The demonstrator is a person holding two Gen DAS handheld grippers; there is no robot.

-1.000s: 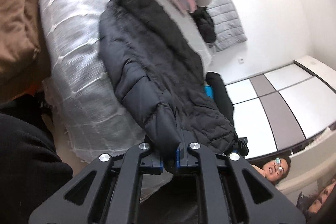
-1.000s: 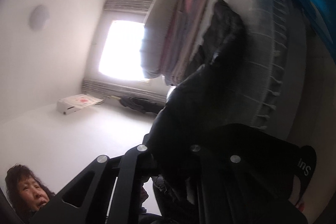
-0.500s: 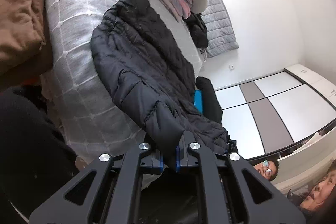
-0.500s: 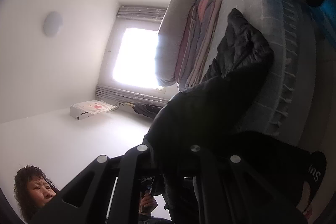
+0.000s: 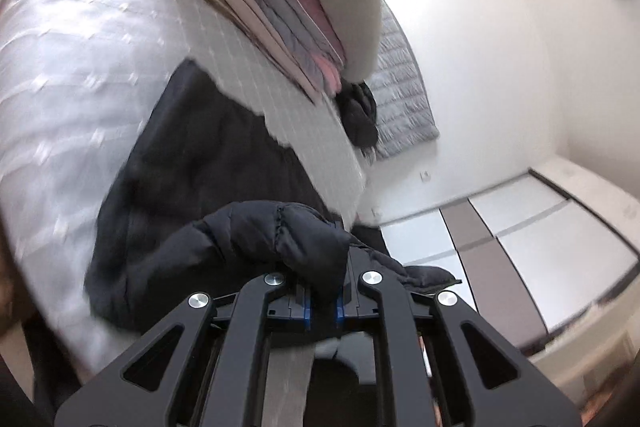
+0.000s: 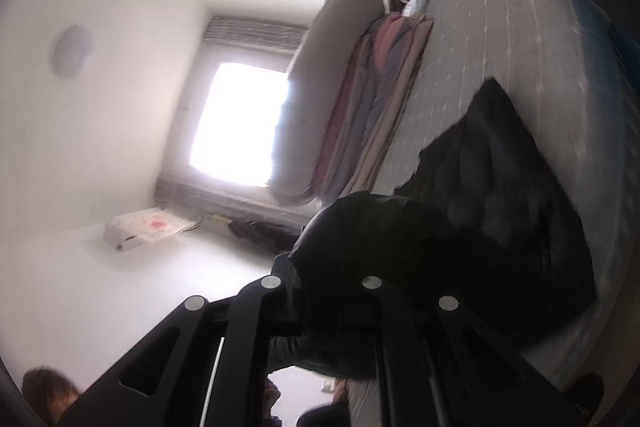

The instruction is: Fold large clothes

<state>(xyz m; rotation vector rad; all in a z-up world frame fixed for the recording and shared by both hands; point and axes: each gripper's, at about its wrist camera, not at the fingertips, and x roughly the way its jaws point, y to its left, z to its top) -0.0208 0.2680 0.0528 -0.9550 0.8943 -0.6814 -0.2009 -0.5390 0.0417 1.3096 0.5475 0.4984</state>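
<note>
A dark quilted puffer jacket (image 5: 192,179) lies on the pale grey bedspread (image 5: 72,59). My left gripper (image 5: 322,303) is shut on a puffy fold of the jacket and holds it above the rest of the garment. In the right wrist view the jacket (image 6: 500,187) spreads over the bedspread (image 6: 488,27), and my right gripper (image 6: 320,311) is shut on another bunched edge of it. The pinched cloth hides both sets of fingertips.
A stack of folded blankets under a beige pillow (image 5: 280,7) lies at the far side of the bed. Dark clothes (image 5: 358,115) and a grey quilted headboard (image 5: 400,95) are beyond. A wardrobe (image 5: 520,239) stands at the right. A window (image 6: 240,123) glows.
Both grippers have moved forward over the bed with the jacket edge. The held edge now hangs over the jacket's body, which looks shorter. The views are blurred.
</note>
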